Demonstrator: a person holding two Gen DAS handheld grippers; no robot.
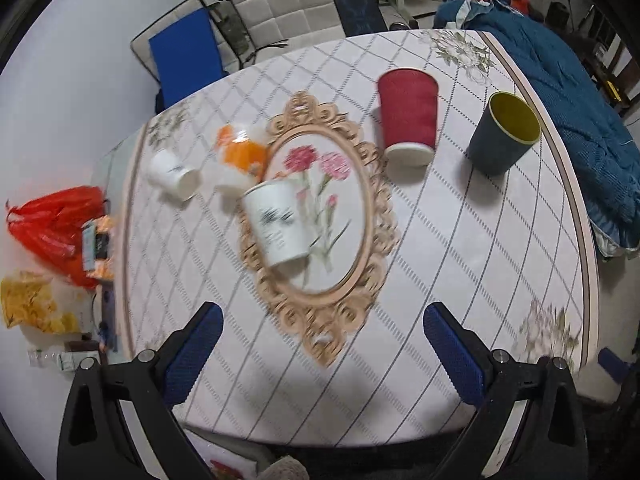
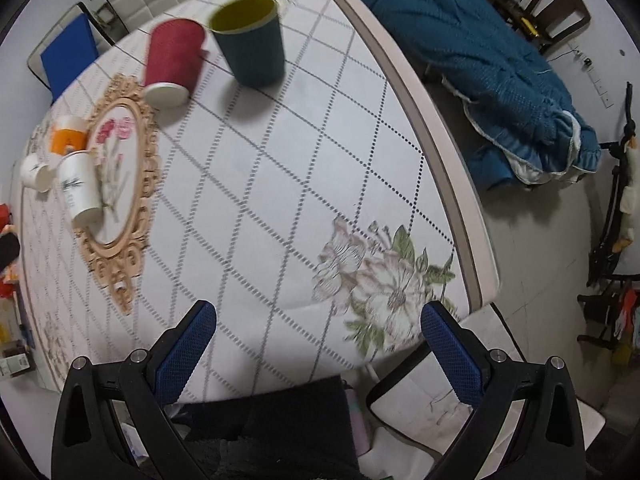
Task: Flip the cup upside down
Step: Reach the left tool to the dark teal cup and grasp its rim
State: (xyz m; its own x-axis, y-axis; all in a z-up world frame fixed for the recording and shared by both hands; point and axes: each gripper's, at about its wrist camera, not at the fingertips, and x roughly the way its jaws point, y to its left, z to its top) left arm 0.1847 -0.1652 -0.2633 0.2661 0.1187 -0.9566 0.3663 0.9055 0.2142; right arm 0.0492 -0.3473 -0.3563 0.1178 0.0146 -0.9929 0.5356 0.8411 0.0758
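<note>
A dark blue cup with a yellow inside (image 1: 504, 132) (image 2: 250, 40) stands upright, mouth up, near the table's far right edge. A red cup (image 1: 408, 116) (image 2: 172, 62) beside it stands upside down. A white printed cup (image 1: 276, 222) (image 2: 79, 192), a small white cup (image 1: 174, 174) (image 2: 35, 172) and an orange-and-white cup (image 1: 238, 158) (image 2: 68, 136) also stand upside down at the left. My left gripper (image 1: 320, 344) is open and empty above the table's near edge. My right gripper (image 2: 318, 340) is open and empty above the near right corner.
The table (image 1: 460, 264) has a quilted floral cover with an oval ornament in the middle (image 1: 316, 232). A teal blanket (image 2: 480, 68) lies on a seat to the right. Chairs (image 1: 280, 4) stand behind. Red and yellow bags (image 1: 52, 224) lie at the left.
</note>
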